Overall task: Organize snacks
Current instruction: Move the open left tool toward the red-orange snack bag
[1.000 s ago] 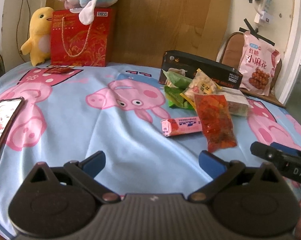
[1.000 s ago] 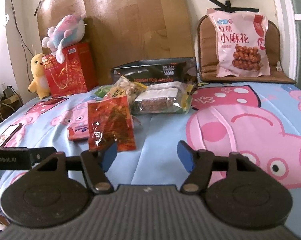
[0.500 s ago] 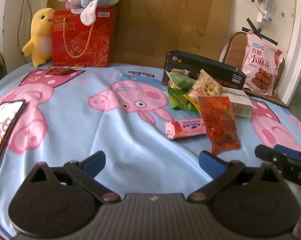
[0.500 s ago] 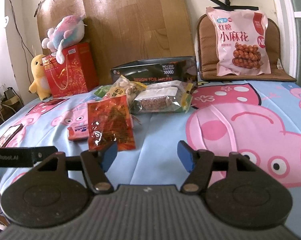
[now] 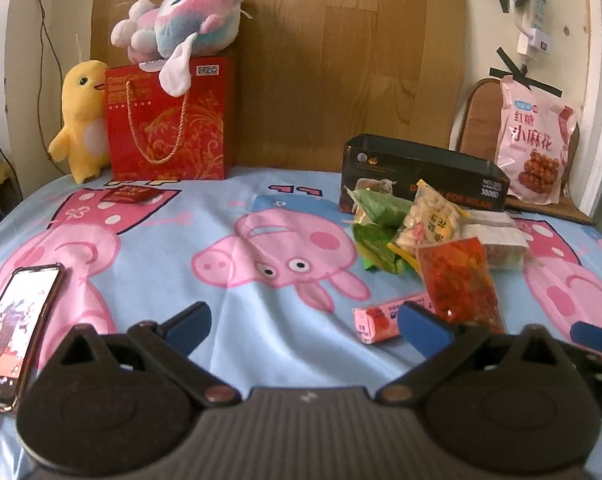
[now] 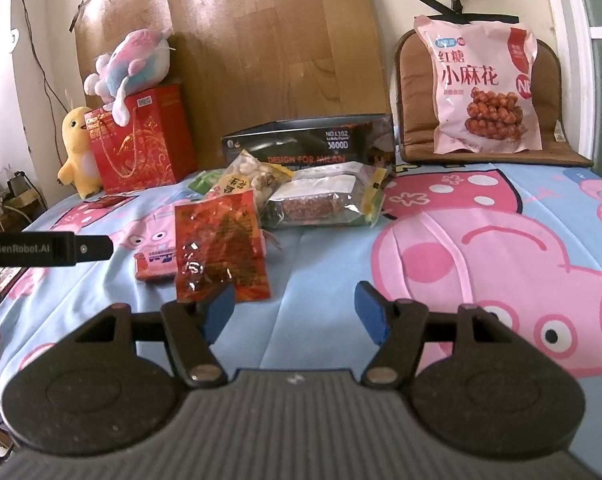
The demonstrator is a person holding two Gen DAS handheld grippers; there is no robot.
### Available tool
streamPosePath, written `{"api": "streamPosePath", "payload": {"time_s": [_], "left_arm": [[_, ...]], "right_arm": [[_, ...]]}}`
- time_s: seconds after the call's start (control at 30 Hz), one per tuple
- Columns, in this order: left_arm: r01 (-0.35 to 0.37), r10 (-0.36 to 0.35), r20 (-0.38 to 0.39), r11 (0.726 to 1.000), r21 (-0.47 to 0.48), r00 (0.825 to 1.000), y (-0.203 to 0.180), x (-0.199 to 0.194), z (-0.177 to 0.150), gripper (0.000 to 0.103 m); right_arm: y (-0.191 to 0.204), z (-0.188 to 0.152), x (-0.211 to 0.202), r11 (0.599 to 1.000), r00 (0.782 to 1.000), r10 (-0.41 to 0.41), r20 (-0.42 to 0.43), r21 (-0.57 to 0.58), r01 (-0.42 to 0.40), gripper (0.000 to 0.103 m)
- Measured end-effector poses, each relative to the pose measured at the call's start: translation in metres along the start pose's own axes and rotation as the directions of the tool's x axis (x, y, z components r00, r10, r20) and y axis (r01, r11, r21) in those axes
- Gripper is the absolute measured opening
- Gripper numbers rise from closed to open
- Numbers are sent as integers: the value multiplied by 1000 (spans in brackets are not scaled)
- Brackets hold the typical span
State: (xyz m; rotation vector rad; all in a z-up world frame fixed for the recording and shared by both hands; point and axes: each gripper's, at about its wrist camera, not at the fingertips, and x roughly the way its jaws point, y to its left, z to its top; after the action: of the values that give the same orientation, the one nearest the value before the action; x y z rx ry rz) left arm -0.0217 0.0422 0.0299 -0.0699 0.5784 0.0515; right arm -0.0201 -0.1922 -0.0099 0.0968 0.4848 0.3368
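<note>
While both open, empty hand-held grippers, left [image 5: 303, 326] and right [image 6: 295, 308], have edged closer over the last second, the red snack packet [image 6: 221, 248] on the bed sheet [image 6: 441, 280] now lies at the right one's eleven o'clock, likely the first pick.

phone [image 5: 11, 330] cut by left edge, pink bar [image 6: 157, 266] half under red packet [image 6: 219, 246]
</note>
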Motion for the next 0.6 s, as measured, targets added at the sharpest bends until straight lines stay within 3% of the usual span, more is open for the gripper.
{"api": "streamPosePath", "payload": {"time_s": [0.6], "left_arm": [[70, -71, -53, 997, -20, 996, 10, 4, 10, 103]], "right_arm": [[-8, 30, 3, 1000, 996, 18, 82, -3, -18, 69]]}}
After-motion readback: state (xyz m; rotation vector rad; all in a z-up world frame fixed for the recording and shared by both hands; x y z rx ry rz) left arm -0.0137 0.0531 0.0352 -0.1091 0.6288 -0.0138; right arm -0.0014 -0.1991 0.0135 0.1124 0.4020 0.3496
